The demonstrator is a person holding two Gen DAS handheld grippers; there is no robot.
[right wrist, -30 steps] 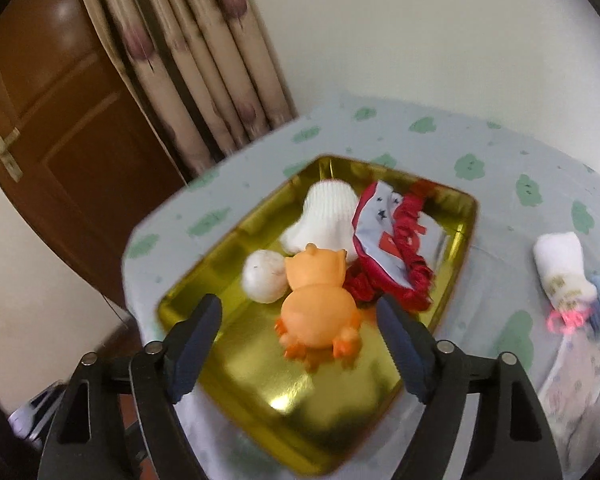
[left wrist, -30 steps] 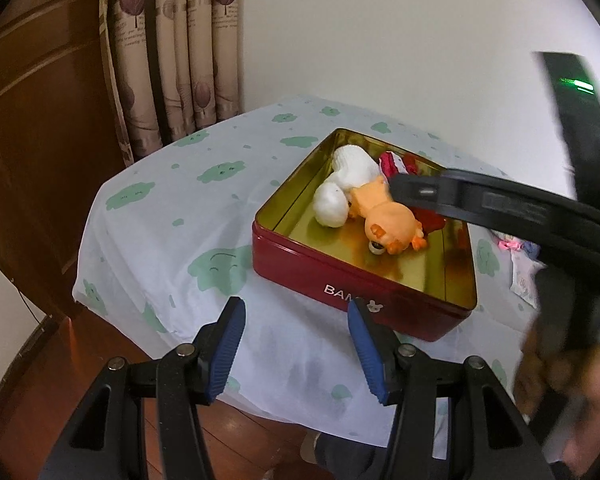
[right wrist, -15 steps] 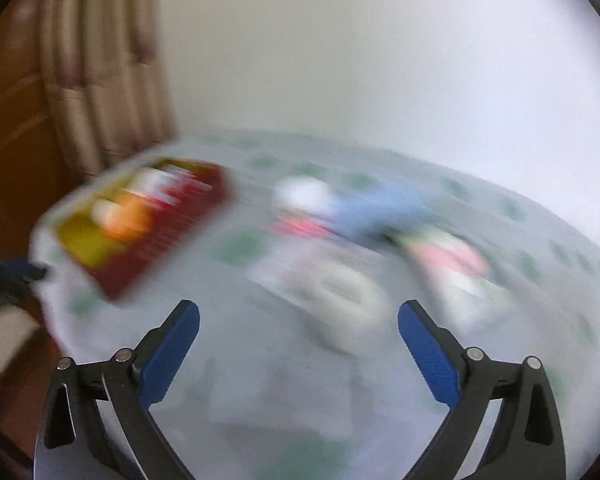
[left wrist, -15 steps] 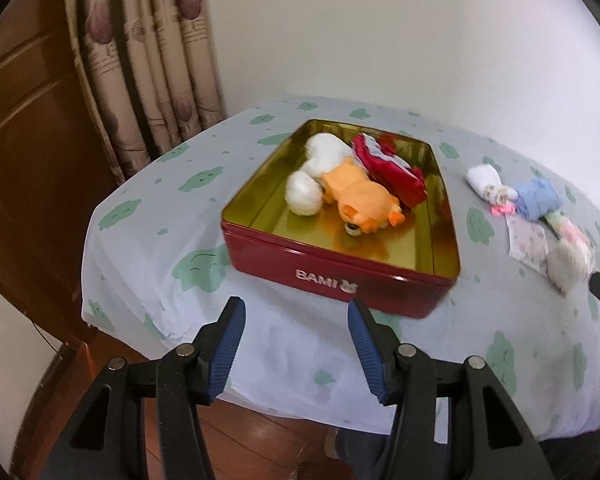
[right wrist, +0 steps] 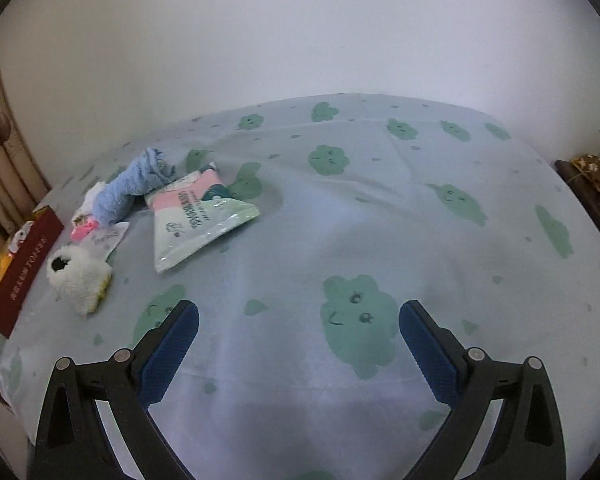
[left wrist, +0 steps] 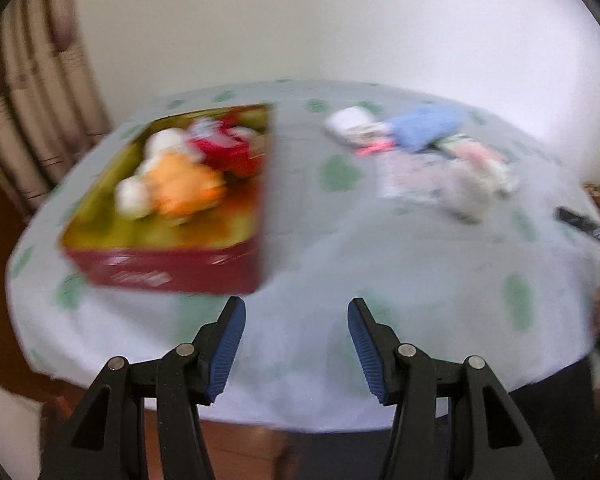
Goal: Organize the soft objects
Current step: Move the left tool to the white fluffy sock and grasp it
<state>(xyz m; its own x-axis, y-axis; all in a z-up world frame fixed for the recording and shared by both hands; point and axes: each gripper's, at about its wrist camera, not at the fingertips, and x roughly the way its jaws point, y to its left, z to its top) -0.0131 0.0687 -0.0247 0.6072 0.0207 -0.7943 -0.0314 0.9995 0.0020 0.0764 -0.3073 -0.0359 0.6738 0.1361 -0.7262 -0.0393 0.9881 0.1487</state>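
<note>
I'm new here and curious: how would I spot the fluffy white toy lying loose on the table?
Find the red tin at the tablecloth's left edge. Beside it lies the fluffy white toy, nearest of the loose pile; only it is shaggy, with a dark spot.

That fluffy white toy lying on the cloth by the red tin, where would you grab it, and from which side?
Grip the fluffy white toy across its plump middle, coming down from above with the open right gripper. It lies flat on the tablecloth, apart from the green packet, and looks soft enough to squash between the pads. Its narrower yellowish end seems a poorer hold.
</note>
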